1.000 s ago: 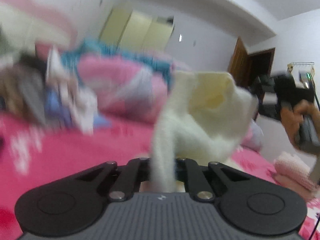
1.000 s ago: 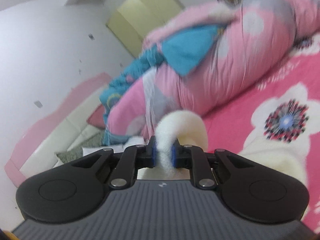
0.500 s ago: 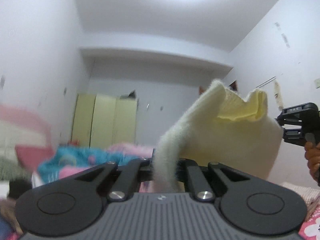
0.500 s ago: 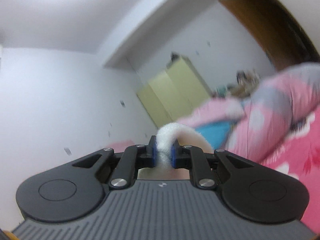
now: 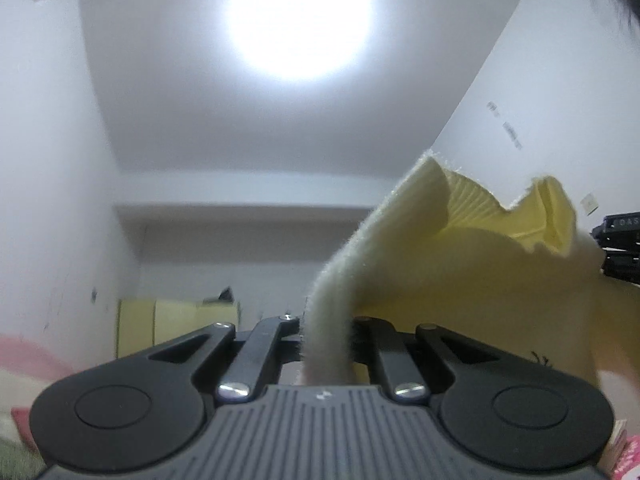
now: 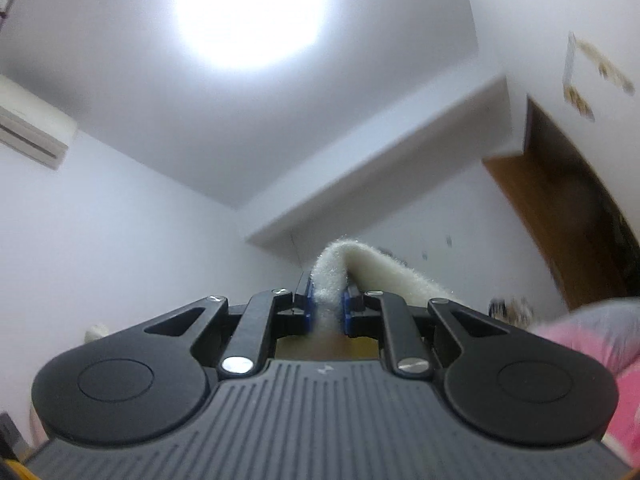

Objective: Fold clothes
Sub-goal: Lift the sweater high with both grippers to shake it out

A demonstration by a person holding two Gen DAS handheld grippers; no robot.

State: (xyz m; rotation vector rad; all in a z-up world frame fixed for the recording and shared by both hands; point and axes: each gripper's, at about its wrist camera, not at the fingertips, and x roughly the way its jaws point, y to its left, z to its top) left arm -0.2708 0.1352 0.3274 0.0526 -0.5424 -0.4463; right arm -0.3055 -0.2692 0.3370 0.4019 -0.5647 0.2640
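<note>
Left claw clenched on cream fleece garment; right claw clenched on its other edge, both tilted ceilingward.

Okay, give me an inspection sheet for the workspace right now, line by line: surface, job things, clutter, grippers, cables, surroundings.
Surface: only a pink strip of bedding at the right edge of the right wrist view.
Job's things: one cream fleece garment, lifted off the bed and stretched between both grippers.
Clutter: nothing seen.
Grippers: left gripper shut on the garment's edge; right gripper shut on another fold of it, blue pads pressing the fleece.
Cables: nothing seen.
Surroundings: ceiling light, white walls, yellow wardrobe, wall air conditioner, wooden door frame.
</note>
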